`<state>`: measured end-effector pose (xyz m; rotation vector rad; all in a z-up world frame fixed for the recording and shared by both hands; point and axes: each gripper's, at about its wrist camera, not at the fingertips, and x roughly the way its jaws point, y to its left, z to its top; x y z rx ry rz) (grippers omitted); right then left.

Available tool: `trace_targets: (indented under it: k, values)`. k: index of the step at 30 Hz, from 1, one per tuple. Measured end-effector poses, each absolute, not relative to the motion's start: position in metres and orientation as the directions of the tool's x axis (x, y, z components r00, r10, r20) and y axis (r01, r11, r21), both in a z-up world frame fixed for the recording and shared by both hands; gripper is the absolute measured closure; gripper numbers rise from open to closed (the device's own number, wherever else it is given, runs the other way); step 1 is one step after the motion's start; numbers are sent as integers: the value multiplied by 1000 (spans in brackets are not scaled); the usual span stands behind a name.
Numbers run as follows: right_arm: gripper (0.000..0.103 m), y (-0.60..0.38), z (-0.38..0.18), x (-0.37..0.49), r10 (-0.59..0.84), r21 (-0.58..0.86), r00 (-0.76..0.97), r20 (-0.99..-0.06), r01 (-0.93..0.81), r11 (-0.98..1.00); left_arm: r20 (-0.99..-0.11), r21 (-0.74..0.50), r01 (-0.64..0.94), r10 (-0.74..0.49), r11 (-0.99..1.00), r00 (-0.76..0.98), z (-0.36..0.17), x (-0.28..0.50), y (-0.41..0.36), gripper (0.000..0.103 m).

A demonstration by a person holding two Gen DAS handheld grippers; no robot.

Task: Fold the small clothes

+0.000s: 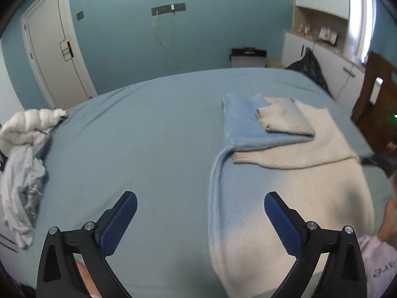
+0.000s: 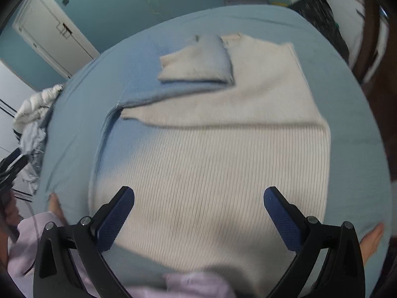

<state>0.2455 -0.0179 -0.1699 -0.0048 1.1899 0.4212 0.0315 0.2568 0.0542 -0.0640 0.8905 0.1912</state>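
A cream and light-blue ribbed sweater (image 2: 211, 154) lies flat on the blue bed (image 2: 352, 114), with its sleeves folded in across the upper part. It also shows in the left wrist view (image 1: 285, 186), right of centre. A folded sleeve end (image 1: 282, 118) lies on top near the collar. My left gripper (image 1: 200, 213) is open and empty, above the bed at the sweater's left edge. My right gripper (image 2: 199, 206) is open and empty, above the sweater's lower hem.
A heap of white and grey clothes (image 1: 22, 154) lies at the bed's left edge. A white door (image 1: 54, 57) and blue wall are behind. White cabinets (image 1: 320, 49) and a dark wooden headboard (image 1: 374, 87) stand at the right.
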Motion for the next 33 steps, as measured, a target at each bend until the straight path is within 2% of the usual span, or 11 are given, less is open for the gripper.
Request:
trace_targets:
  k: [4,10,14,20,21,23,24,25,27,29,33]
  values:
    - [1,39,-173,314,214,111,281,-935,-343,933,-773,-49,-190,84,981,629,39,25,261,0]
    - [1,106,-176,392,125,-55,484,-866,-341,939,-787,35,-147,118,989,606,30,28,249,0]
    - [1,133,-234,417,178,-29,475,-862,-398,917,-808,-30,-157,68,987,585,19,24,259,0]
    - [3,168,-316,430,100,-113,422,-901,-452,885,-843,-17,-167,76,986,532,-11,24,271,0]
    - [6,166,-318,429,104,-109,432,-896,-440,891,-847,-25,-165,67,986,527,-13,23,272,0]
    - [43,155,-310,433,125,-58,436,-891,-382,922,-846,-45,-167,52,985,531,-14,20,275,0]
    - [80,143,-301,438,124,-21,426,-896,-320,947,-843,-43,-165,53,985,536,-12,18,275,0]
    - [98,133,-294,444,153,37,405,-901,-281,959,-841,-33,-160,59,987,537,-12,17,273,0]
    - [98,116,-267,446,197,109,410,-891,-228,967,-835,-12,-153,74,988,545,-7,13,269,0]
    - [99,106,-220,434,184,73,499,-847,-233,970,-827,-13,-151,74,988,557,0,11,266,0]
    - [99,83,-140,401,285,142,594,-752,-275,951,-821,-6,-145,78,989,566,6,16,255,0]
